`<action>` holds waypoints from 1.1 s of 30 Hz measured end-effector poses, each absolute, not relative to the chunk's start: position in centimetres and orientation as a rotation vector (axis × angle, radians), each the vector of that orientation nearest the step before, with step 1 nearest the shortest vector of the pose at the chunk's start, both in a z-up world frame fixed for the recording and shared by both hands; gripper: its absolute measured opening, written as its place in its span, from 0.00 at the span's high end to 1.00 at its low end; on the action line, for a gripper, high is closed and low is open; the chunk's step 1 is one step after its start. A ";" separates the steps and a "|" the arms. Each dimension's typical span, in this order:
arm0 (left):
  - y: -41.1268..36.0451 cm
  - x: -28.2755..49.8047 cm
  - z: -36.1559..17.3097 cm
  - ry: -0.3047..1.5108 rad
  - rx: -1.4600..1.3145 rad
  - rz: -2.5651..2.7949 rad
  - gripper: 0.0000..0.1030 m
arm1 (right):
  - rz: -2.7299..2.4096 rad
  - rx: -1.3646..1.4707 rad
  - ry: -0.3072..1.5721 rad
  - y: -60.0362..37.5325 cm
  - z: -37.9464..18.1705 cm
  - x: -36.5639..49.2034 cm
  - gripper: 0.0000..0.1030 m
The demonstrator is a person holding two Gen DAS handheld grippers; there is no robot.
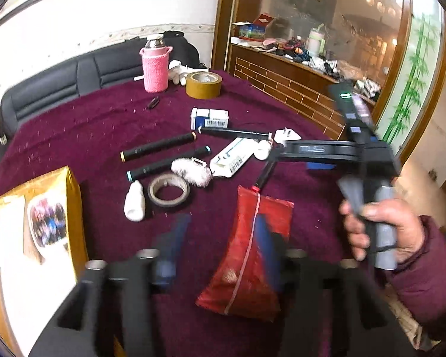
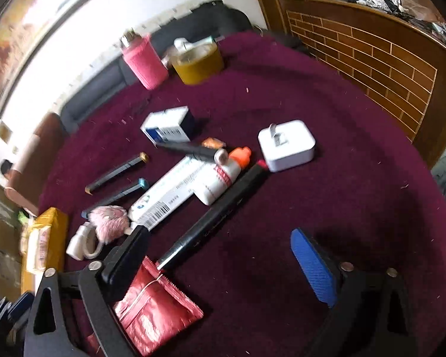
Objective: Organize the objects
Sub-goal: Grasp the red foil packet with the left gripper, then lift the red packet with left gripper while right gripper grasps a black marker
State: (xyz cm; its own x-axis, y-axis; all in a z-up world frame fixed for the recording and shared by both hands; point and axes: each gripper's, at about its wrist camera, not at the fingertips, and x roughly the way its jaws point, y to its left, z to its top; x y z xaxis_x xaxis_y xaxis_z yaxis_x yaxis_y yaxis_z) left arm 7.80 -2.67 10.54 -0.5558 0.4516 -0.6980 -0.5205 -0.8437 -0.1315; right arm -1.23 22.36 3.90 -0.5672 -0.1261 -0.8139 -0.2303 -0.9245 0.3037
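The right gripper (image 2: 223, 264) has its jaws spread wide and empty above the surface (image 2: 356, 196). Between them lies a black marker (image 2: 211, 217), its long axis running away from the jaws, red tip farthest. The left gripper (image 1: 220, 244) is half spread over a red packet (image 1: 252, 255), gripping nothing.

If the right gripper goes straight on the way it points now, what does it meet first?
Most likely the black marker, which lies slantwise on the purple tablecloth just ahead of the open right gripper. Nothing stands between its fingers. Depth is hard to judge; it may land on bare cloth beside the marker.
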 end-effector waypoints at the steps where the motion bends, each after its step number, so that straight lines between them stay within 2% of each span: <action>1: -3.0 8.2 10.3 0.101 -1.027 2.355 0.42 | 2.635 -1.464 0.586 22.0 3.4 -1.6 0.13; 2: -3.1 8.4 10.1 0.099 -1.030 2.352 0.39 | 2.596 -1.509 0.573 21.3 2.7 -2.3 0.20; 3: -3.2 8.7 9.8 0.103 -1.033 2.350 0.37 | 2.572 -1.523 0.547 20.8 2.3 -2.7 0.21; 5: -2.8 9.2 9.3 0.131 -1.037 2.345 0.30 | 2.571 -1.481 0.391 19.2 2.6 -3.5 0.30; 7: -2.1 9.2 8.8 0.161 -1.045 2.342 0.29 | 2.552 -1.481 0.260 18.0 2.3 -4.2 0.41; 8: -1.6 9.2 8.5 0.178 -1.044 2.335 0.28 | 2.542 -1.462 0.192 17.7 2.2 -4.2 0.54; 9: -1.1 9.2 8.3 0.199 -1.043 2.332 0.27 | 2.551 -1.448 0.174 17.9 2.3 -4.1 0.58; 11: 0.3 8.9 7.5 0.257 -1.051 2.330 0.26 | 2.563 -1.448 0.183 18.9 2.4 -3.4 0.75; 13: 1.8 8.7 6.5 0.305 -1.063 2.307 0.26 | 2.568 -1.456 0.235 20.7 2.5 -2.5 0.84; 16: 4.2 8.3 4.9 0.404 -1.082 2.283 0.26 | 2.587 -1.471 0.284 22.2 2.7 -1.3 0.85; 20: 7.8 7.6 1.9 0.611 -1.138 2.276 0.26 | 2.630 -1.488 0.242 22.3 2.6 -0.4 0.85; 22: 7.9 7.5 2.1 0.577 -1.126 2.292 0.31 | 2.656 -1.478 0.218 22.1 2.5 -0.4 0.84; 23: 7.7 7.3 2.3 0.559 -1.141 2.288 0.45 | 2.671 -1.469 0.225 22.2 2.4 -0.5 0.84; 26: 6.4 7.1 3.1 0.457 -1.169 2.275 0.52 | 2.709 -1.450 0.280 22.7 2.3 -0.6 0.85; 29: 4.5 7.1 4.1 0.303 -1.198 2.244 0.57 | 2.742 -1.449 0.381 23.6 2.2 -0.6 0.85; 33: 2.0 7.9 5.2 0.113 -1.197 2.225 0.57 | 2.800 -1.490 0.706 25.6 1.8 0.1 0.85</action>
